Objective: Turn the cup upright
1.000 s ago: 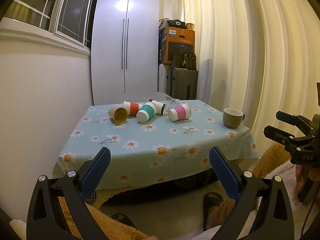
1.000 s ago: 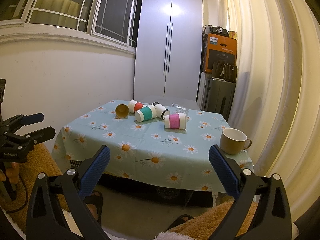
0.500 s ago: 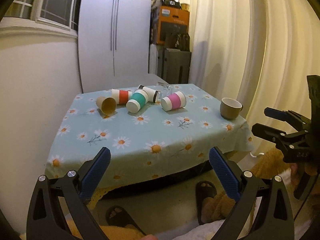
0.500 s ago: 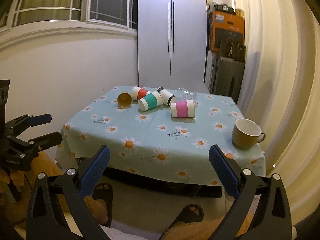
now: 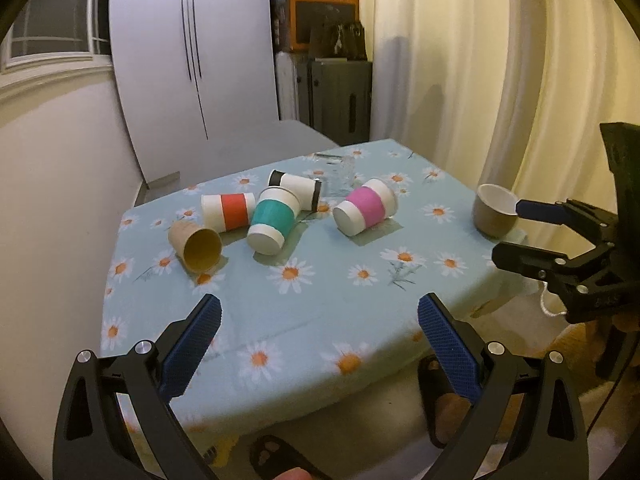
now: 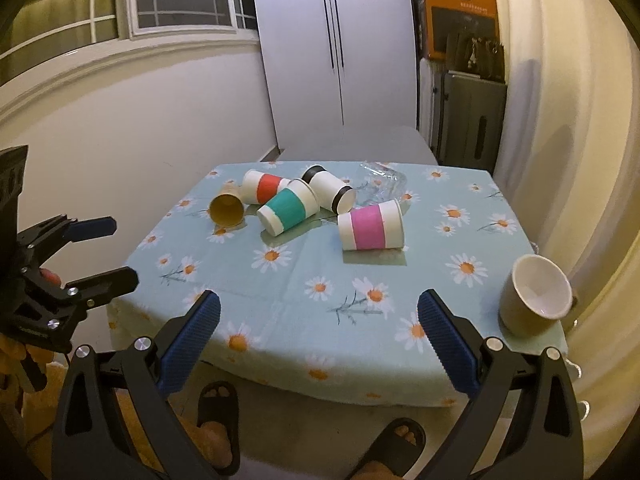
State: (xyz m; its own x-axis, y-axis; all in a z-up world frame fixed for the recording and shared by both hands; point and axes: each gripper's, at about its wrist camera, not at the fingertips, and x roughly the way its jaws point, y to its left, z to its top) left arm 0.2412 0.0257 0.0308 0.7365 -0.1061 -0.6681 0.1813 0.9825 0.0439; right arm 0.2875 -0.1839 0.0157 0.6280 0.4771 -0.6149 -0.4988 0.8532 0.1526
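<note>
Nearest each camera, both tools hung short of the surface's (image 6: 280, 344) front edge, over the floor. The left hand-held gripper (image 5: 319, 340) had its blue pads spread wide with nothing between them, and the right hand-held gripper (image 6: 319, 338) stood the same way, wide apart and empty.

Beyond the edge lay a bare stretch of daisy cloth, then the toppled cups. The pink-banded cup (image 6: 371, 227) lay closest to the right tool, ahead and only slightly to its right, on its side with its long axis running roughly across that view (rim to the right, base to the left). That probably made it the right hand's easiest target, with the pads closing across its girth.

On the left side, the plain brown cup (image 5: 196, 243) lay ahead and left of the left tool, its open mouth turned toward that camera, so its axis pointed nearly along the approach. The teal-banded cup (image 5: 274, 220) lay just beyond, base toward the camera, with the red-banded cup (image 5: 228, 211) and the black-rimmed cup (image 5: 295, 189) behind it, crowded close together.

A brown mug (image 6: 535, 295) already stood upright near the right front corner.
</note>
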